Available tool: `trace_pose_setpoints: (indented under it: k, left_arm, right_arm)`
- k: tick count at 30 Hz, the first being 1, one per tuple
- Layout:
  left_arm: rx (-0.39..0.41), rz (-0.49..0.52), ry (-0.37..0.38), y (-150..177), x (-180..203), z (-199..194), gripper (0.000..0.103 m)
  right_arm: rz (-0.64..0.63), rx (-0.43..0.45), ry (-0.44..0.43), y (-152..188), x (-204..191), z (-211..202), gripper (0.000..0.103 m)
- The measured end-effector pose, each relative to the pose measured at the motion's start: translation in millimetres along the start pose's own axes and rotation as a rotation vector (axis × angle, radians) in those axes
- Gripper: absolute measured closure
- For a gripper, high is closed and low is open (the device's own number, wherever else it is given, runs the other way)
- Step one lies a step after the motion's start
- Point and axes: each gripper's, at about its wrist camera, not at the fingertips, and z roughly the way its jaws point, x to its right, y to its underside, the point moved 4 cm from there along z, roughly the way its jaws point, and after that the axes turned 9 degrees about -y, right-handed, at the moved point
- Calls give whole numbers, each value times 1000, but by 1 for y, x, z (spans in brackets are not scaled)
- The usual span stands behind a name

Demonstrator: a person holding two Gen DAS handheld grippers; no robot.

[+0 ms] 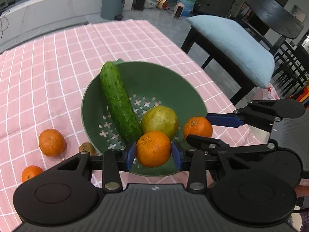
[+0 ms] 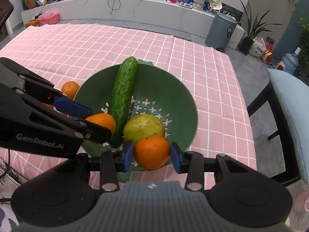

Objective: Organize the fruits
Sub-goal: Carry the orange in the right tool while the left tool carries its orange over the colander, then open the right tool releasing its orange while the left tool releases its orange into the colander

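A: Nearest the lens, left tool [image 1: 153,153], blue pads clamped on an orange [image 1: 153,148] at its widest girth, hanging just above the near rim of the green colander [image 1: 166,77].

B: Same on the other side. Right tool [image 2: 152,154] gripping a second orange [image 2: 151,151] across the middle, low over the colander's six o'clock edge.

A: Inside the colander already: cucumber [image 1: 119,104] leaning from the floor up to the eleven o'clock rim, and a yellow-green citrus, perhaps a lemon [image 1: 160,120], near the centre.

B: Outside on the pink checked surface [image 1: 58,67]: two loose oranges at eight o'clock [image 1: 51,142] and [image 1: 30,173], plus a small brown fruit [image 1: 87,148] touching the colander wall.

A: Handling, probably: firm but yielding rind, light, round, prone to rolling. Hold best kept across the equator, as now, with gentle pressure to spare the peel.

B: Better released low onto bare floor, likely between cucumber and citrus, so nothing bounces out.
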Motion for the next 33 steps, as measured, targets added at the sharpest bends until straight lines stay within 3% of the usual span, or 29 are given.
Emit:
trace_pose_setpoints:
  k: [8,23,25,28,33]
  left_arm:
    - [-62,-11,-17,3,-7,16,58]
    - [-47,-19,-13,4,-8,17,53]
    - [-31,-19,-14,4,-7,13,51]
    - [-2,-15,-8,3,-6,3,46]
    - [51,-3,-31,2,-7,-17,46]
  right_arm:
    - [-54,-64,-18,-3,-3,17,66]
    - [-86,-107,-20,-3,-9,28,65]
    - [-84,-107,-17,-3,-9,27,63]
    - [-82,-89,-6,-3,-10,20,51]
    - [-79,-39,16,-5,-16,4,42]
